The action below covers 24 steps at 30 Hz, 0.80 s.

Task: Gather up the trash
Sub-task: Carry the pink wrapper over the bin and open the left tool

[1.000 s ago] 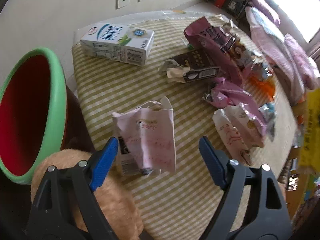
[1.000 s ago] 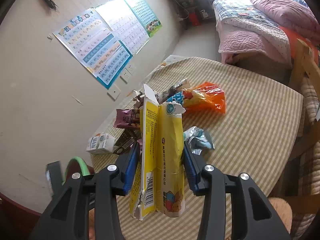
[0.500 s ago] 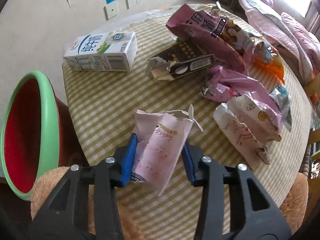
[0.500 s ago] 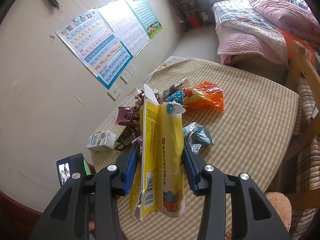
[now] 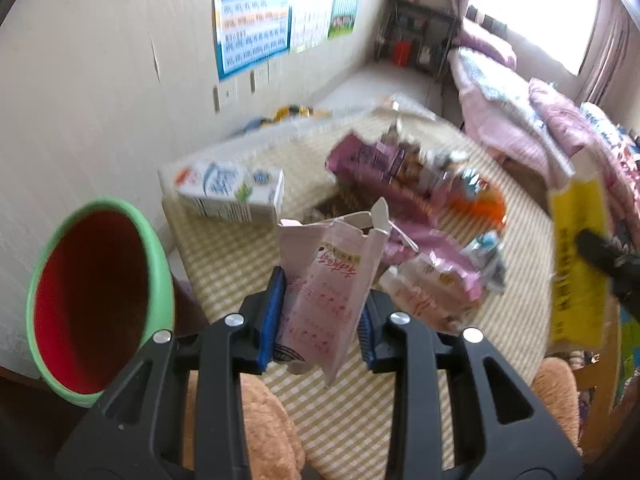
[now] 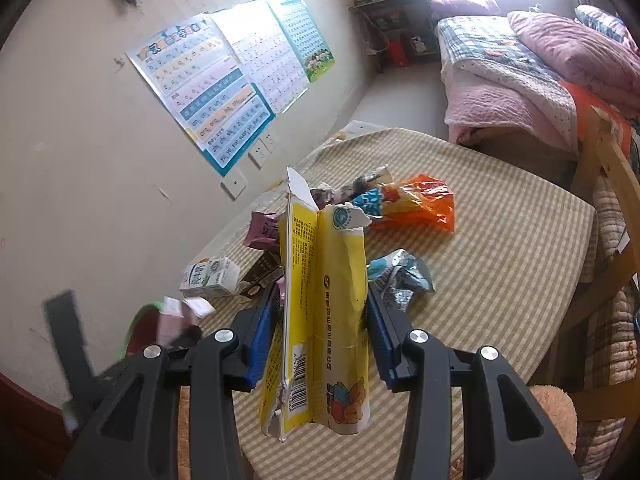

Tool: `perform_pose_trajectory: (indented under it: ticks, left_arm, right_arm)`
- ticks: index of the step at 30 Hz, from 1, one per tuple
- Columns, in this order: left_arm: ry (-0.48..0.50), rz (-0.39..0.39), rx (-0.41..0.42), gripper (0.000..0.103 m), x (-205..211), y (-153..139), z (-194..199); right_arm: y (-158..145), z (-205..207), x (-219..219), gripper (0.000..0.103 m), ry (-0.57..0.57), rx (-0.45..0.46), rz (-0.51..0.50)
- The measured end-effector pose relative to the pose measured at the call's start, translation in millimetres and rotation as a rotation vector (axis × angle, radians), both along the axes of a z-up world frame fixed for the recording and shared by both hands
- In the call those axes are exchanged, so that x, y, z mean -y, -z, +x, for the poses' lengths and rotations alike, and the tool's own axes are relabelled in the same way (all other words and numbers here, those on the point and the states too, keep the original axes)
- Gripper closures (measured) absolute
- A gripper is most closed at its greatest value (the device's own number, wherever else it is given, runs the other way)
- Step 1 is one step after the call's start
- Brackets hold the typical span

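The pink carton [image 5: 324, 304] is now clamped between my left tongs [image 5: 320, 316], whose jaws have just been closing on it, and it hangs clear above the checked bench [image 5: 224, 264] where it lay a second ago. I judge the pick is done and only the carry to the green-rimmed bin [image 5: 160, 264] at my left remains. Its long axis runs away from me, torn open end upward. My right tongs [image 6: 320, 340] are clamped on a yellow carton [image 6: 324, 312], upright, open end up. More wrappers and a milk box [image 5: 232, 192] wait on the bench.
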<state>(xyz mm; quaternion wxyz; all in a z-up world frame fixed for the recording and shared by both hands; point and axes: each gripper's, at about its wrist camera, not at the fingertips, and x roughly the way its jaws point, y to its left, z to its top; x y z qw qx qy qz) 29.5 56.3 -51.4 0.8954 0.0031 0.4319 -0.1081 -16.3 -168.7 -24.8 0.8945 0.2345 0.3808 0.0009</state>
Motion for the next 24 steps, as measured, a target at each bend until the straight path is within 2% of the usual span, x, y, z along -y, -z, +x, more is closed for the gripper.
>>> perform_pose_trajectory:
  ticks: [4, 10, 24]
  left_arm:
    - [0.002, -0.020, 0.055, 0.071, -5, -20, 1]
    - [0.020, -0.028, 0.097, 0.071, -8, -34, -6]
    - [-0.007, -0.030, 0.122, 0.071, -35, -38, -12]
  right_arm:
    - [-7, 0, -10, 0.062, -0.017, 0.009, -0.017]
    - [-16, 1, -27, 0.062, -0.045, 0.016, -0.043]
    - [-28, 3, -64, 0.062, -0.112, 0.017, -0.093]
